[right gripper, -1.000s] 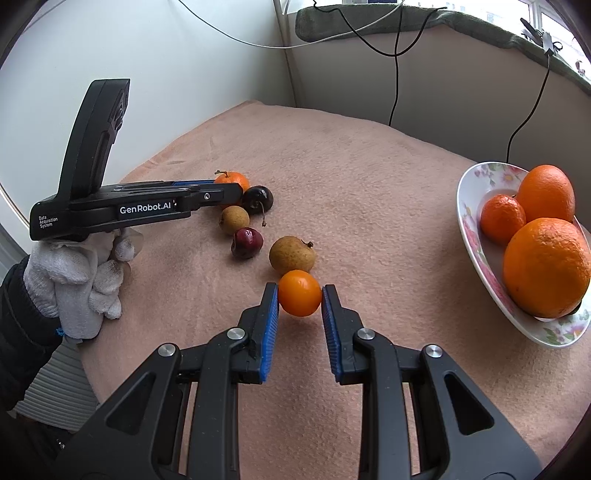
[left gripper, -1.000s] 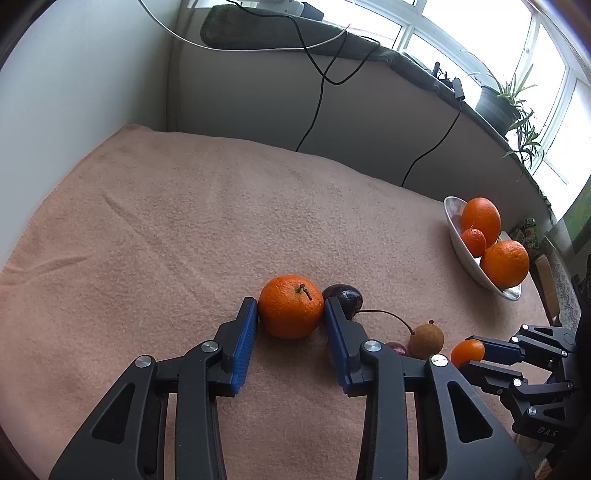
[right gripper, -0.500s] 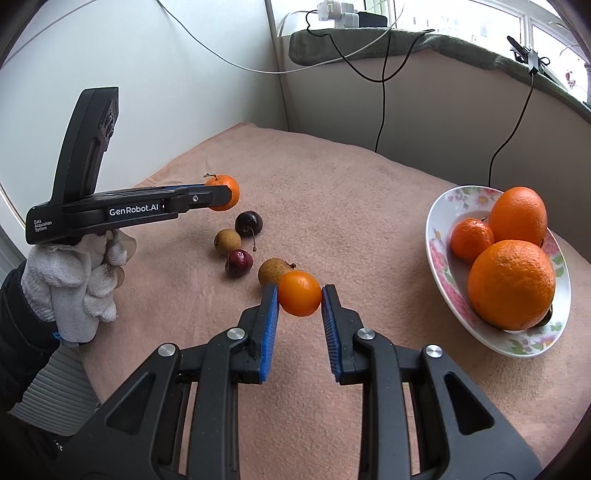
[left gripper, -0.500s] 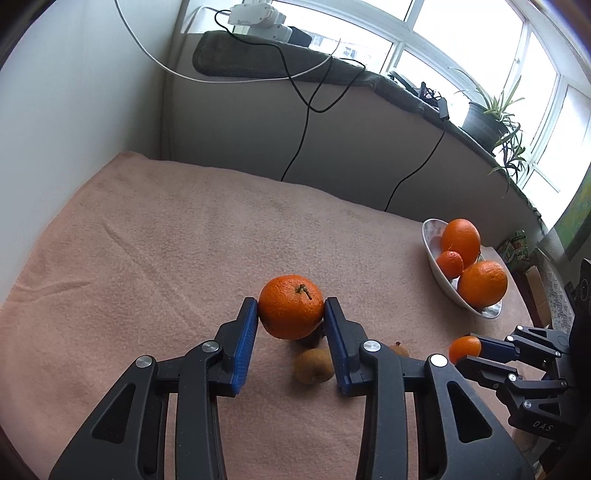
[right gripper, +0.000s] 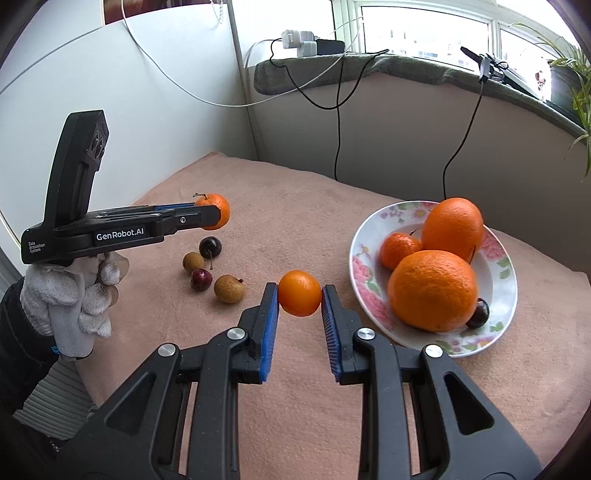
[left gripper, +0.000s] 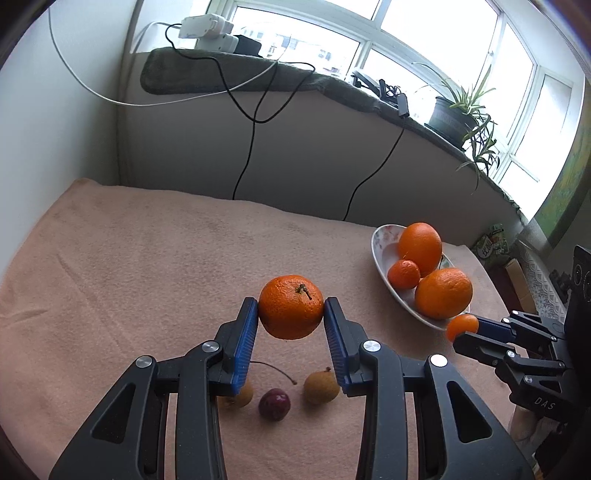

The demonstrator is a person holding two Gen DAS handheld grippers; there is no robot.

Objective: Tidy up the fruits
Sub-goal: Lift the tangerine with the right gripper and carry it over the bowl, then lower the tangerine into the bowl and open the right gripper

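Currently on record: the left gripper [left gripper: 291,314] had its blue fingers [left gripper: 245,341] closed on a mandarin [left gripper: 291,306] with a short stem, the pads pressing both flanks and the fruit clear of the pink cloth [left gripper: 155,266] that covered the counter. The right gripper [right gripper: 299,297] had its fingers [right gripper: 269,325] clamped on a small smooth orange fruit [right gripper: 299,292], likewise held above the cloth; in the left wrist view this fruit showed at 3 o'clock of the mandarin, just beside the near rim of the plate. The floral plate [right gripper: 498,280] lay at 2 o'clock of the right gripper and held two large oranges [right gripper: 433,290], a smaller mandarin [right gripper: 399,251] at their 10 o'clock, and a dark cherry [right gripper: 478,314] tucked against the nearer orange. Loose on the cloth, under and behind the left gripper, were a dark cherry with a stem [right gripper: 210,246], a red cherry [right gripper: 201,279], and two tan round fruits [right gripper: 229,288], grouped near one another, at 9 o'clock of the right gripper. A hand in a white glove [right gripper: 70,299] gripped the handle of the left gripper. Beyond the counter at 12 o'clock ran a windowsill with black cables [left gripper: 251,147], a white power adapter [left gripper: 207,31] and a potted plant [left gripper: 461,107].
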